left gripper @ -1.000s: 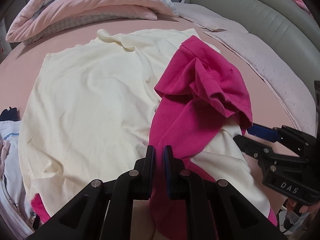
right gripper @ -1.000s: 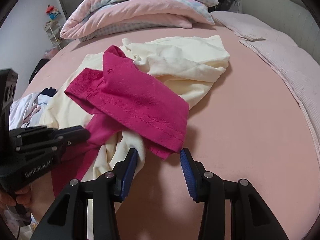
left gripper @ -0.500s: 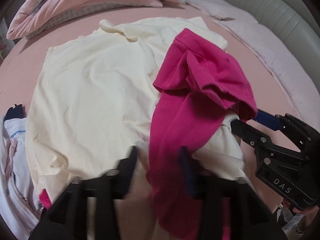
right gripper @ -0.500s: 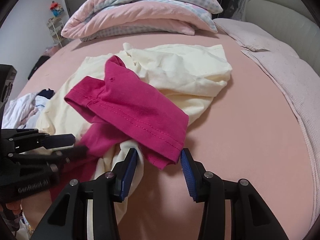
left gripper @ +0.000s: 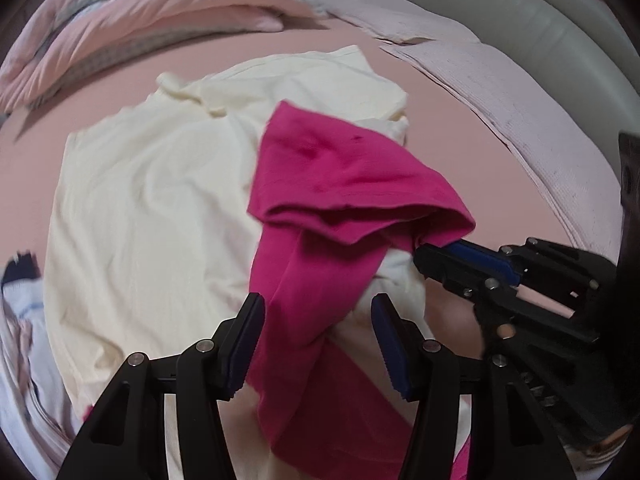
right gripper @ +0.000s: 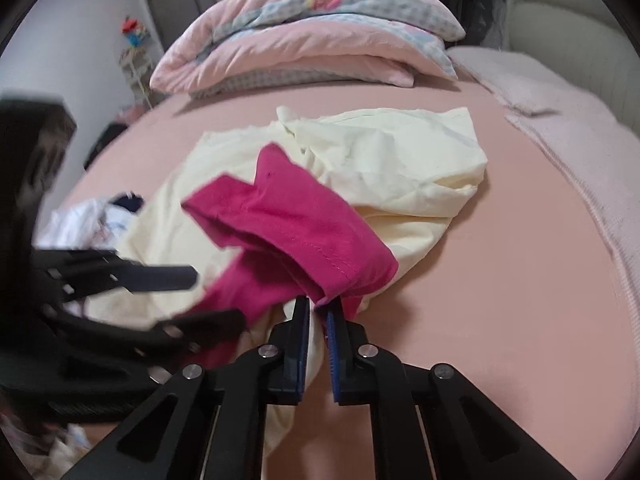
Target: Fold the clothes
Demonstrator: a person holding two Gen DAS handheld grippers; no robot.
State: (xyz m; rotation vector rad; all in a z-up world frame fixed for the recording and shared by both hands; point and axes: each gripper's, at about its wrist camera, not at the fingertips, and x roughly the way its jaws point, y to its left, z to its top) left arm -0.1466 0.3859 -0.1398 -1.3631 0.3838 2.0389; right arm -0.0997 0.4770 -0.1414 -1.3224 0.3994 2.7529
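A magenta garment [left gripper: 340, 184] lies crumpled over a cream garment [left gripper: 152, 208] spread on the pink bed. In the right wrist view my right gripper [right gripper: 318, 306] is shut on the folded hem corner of the magenta garment [right gripper: 296, 224], which rises slightly off the cream garment [right gripper: 400, 160]. My left gripper [left gripper: 318, 304] is open. A strip of the magenta cloth hangs loosely between its fingers, and the pads do not press on it. The right gripper [left gripper: 424, 252] shows at the right of the left wrist view, pinching the hem. The left gripper [right gripper: 216, 298] appears blurred at the left of the right wrist view.
Stacked pink quilts and pillows [right gripper: 312, 40] lie at the far end of the bed. A pale pink blanket [left gripper: 520, 120] runs along the right, beside a grey padded headboard [left gripper: 520, 20]. More white and blue clothes [right gripper: 92, 216] sit at the left. Bare pink sheet [right gripper: 500, 280] lies to the right.
My left gripper has opened and let go of the magenta cloth. The right gripper has shut on the magenta hem corner and raised it a little.
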